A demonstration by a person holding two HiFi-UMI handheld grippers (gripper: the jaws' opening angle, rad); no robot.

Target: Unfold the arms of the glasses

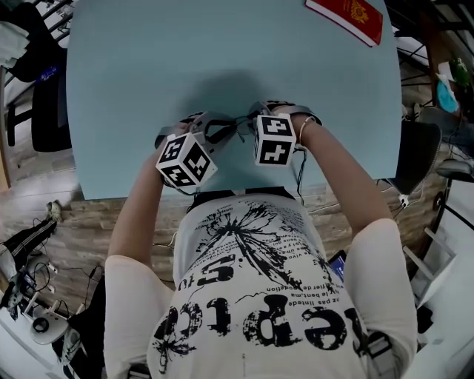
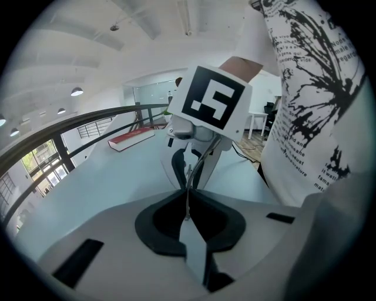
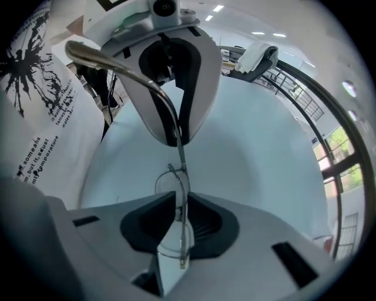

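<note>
1. At the near edge of the table (image 1: pixel 111 89), just in front of the person, the two grippers meet. The glasses (image 3: pixel 180 167) hang in the air between them, off the surface.
2. The left gripper (image 2: pixel 188 203) is clenched on one thin arm (image 3: pixel 117 66), whose curved tip sticks out toward the person. This pinch is the anchor, so it should be firm and steady.
3. The right gripper (image 3: pixel 182 197) has the front frame between its jaws. They stand narrowly apart, and the pads seem just short of pressing. I judge it should close gently on the rim beside the hinge, not across a lens.
4. The next move is to swing the frame away from the held arm about the hinge. It should go slowly and stop at resistance, because wire this thin probably bends easily.
5. At the far right lies a red book (image 1: pixel 348 18), well apart from the work. If the glasses slip, they should land on the table, so the work belongs over it.
</note>
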